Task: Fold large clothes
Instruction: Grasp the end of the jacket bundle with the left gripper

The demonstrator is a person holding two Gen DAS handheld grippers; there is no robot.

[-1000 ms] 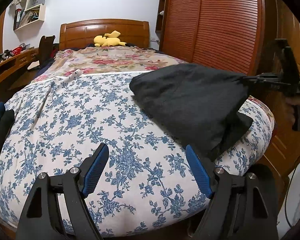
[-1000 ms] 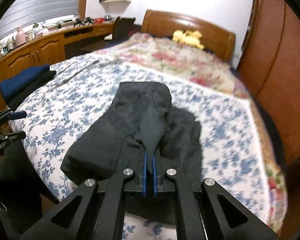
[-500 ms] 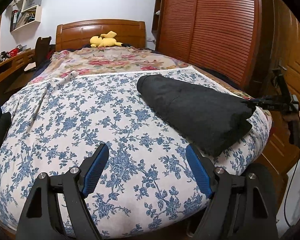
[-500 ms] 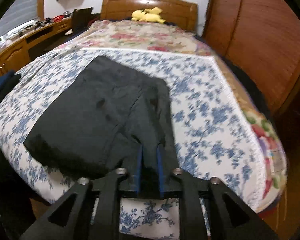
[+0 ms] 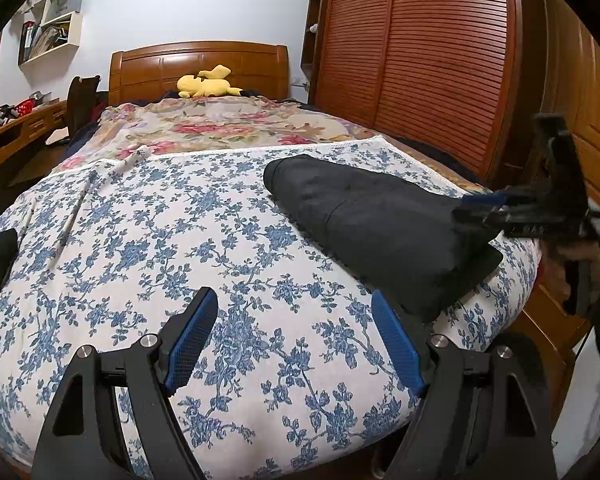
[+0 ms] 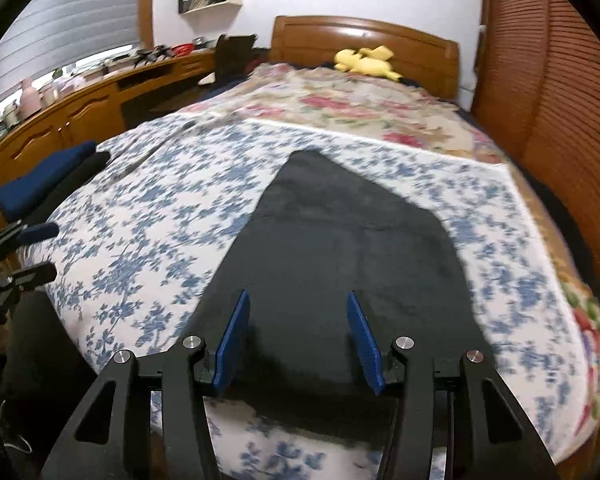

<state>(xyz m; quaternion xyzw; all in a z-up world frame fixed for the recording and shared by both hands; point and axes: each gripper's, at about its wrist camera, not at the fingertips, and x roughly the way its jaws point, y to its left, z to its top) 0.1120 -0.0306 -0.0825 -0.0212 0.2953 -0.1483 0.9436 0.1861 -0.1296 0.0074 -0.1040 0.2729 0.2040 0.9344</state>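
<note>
left claw: your left claw [image 5: 292, 340] hangs over the near edge of the bed, jaws spread wide, nothing between the blue pads [image 5: 190, 344]; only the floral sheet shows in the gap.
right claw: your right claw [image 6: 298, 338] sits low over the near end of the garment. its jaws are opening; the dark cloth lies under and between the pads, and the pads do not press on it. released.
right claw, seen from left wrist: at 3 o'clock in the left wrist view, the right claw [image 5: 476, 206] is blurred and its tip meets the garment's near end; a hand [image 5: 588, 254] grips its handle.
garment: the black garment [image 6: 340, 248] lies folded and flat on the bed [image 5: 148, 248], at 2 o'clock from your left claw and straight ahead at 12 o'clock from your right claw. its near edge reaches the foot edge of the mattress.
sheet: blue floral sheet [image 6: 148, 216] under the garment, with a pink floral cover [image 5: 220, 124] beyond it toward the headboard.
other clothes: a dark blue and black stack [image 6: 48, 180] at 10 o'clock in the right wrist view, on the bed's far side edge.
far end: yellow plush toy [image 5: 208, 86] at 12 o'clock, against the headboard.
wardrobe: slatted wooden doors [image 5: 440, 60] at 1 to 2 o'clock.
</note>
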